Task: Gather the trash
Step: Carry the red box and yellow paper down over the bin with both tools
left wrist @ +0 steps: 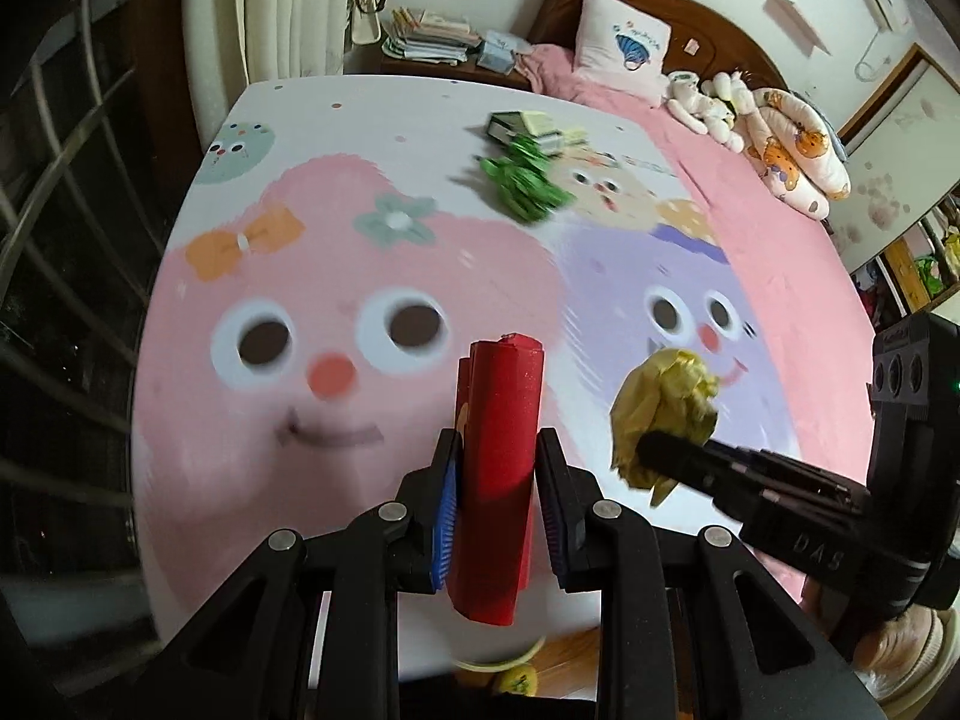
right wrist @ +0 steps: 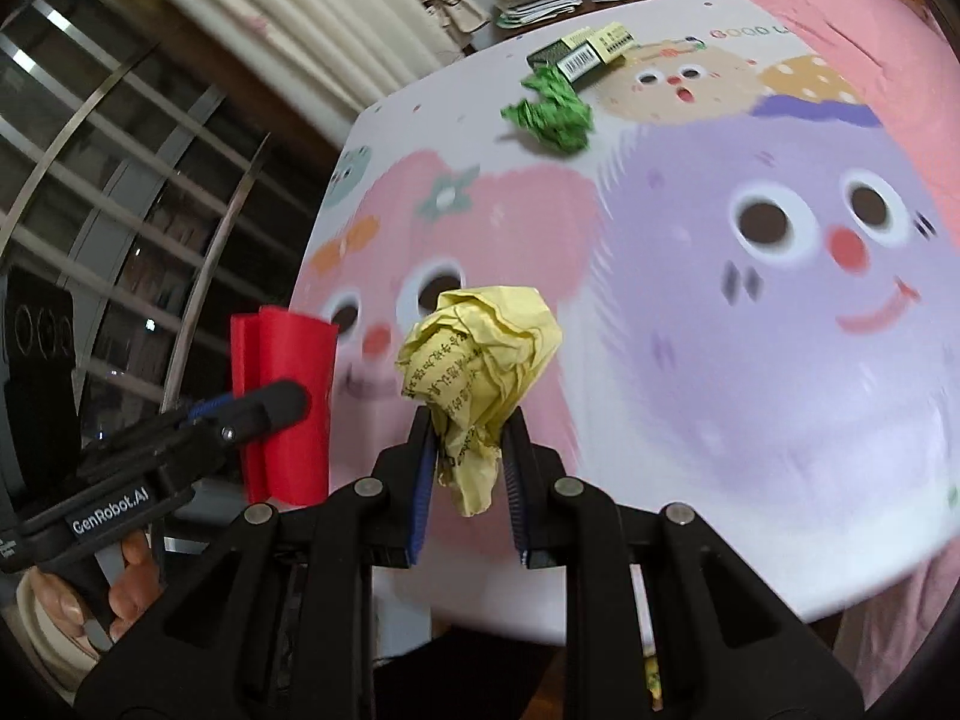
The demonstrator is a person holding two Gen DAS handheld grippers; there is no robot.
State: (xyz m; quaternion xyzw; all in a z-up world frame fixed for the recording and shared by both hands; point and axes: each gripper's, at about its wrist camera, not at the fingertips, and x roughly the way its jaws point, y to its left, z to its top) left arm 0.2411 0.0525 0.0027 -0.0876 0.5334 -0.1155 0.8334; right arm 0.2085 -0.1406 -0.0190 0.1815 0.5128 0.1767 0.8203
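Observation:
My left gripper [left wrist: 497, 450] is shut on a folded red paper piece [left wrist: 501, 468], held upright above the near part of the bed; it also shows in the right wrist view [right wrist: 285, 408]. My right gripper [right wrist: 467, 426] is shut on a crumpled yellow paper ball [right wrist: 480, 360], which also shows in the left wrist view [left wrist: 663, 408], just right of the red piece. A crumpled green paper [left wrist: 525, 180] lies on the bedspread farther away, also in the right wrist view [right wrist: 552, 108]. Small boxes [right wrist: 582, 51] lie just beyond it.
The bed has a cartoon-face bedspread [left wrist: 300, 312]. A pillow [left wrist: 621, 39] and soft toys [left wrist: 780, 126] sit at the headboard. A nightstand with stacked papers [left wrist: 432, 36] stands beyond the bed. A window with metal bars [left wrist: 60, 180] is at left.

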